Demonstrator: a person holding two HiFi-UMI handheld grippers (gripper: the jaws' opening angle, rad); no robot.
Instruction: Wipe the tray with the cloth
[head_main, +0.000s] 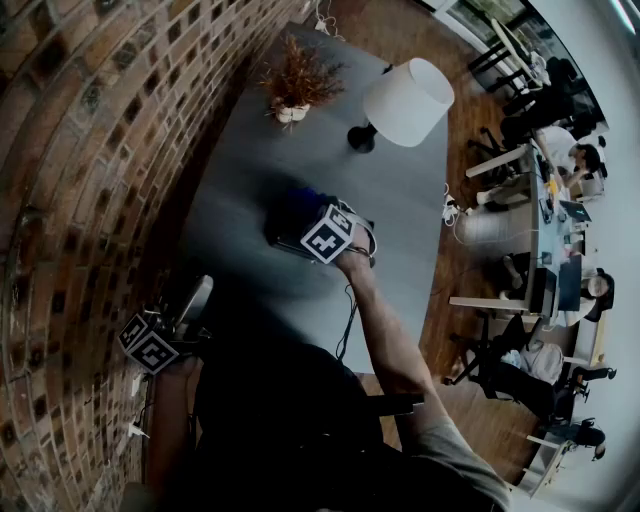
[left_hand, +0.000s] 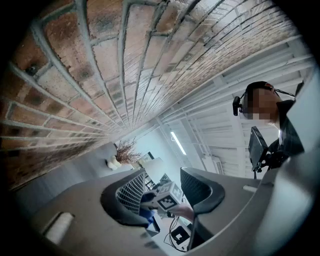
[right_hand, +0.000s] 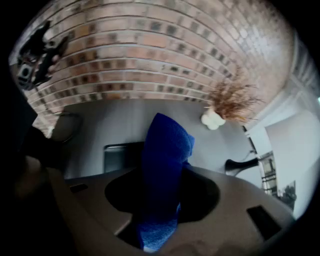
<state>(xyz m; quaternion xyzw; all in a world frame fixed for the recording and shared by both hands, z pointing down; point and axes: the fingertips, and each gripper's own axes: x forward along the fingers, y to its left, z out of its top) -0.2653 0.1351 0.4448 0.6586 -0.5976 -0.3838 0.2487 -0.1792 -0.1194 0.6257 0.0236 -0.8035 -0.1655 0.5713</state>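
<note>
A dark rectangular tray (head_main: 282, 240) lies on the grey table (head_main: 400, 200); in the right gripper view the tray (right_hand: 120, 155) sits just beyond the jaws. My right gripper (head_main: 312, 226) hangs steeply down over it, shut on a blue cloth (right_hand: 162, 160) that stands up between its jaws. That cloth (head_main: 298, 205) shows as a blue bunch above the tray. My left gripper (head_main: 197, 293) is held off the table's near left corner by the brick wall, about level. Its jaws (left_hand: 162, 189) are open with nothing between them.
A white-shaded lamp (head_main: 405, 100) and a vase of dried twigs (head_main: 295, 88) stand at the table's far end. The brick wall (head_main: 80, 150) runs along the table's left side. A cable (head_main: 348, 320) hangs over the near edge. Desks and seated people fill the right.
</note>
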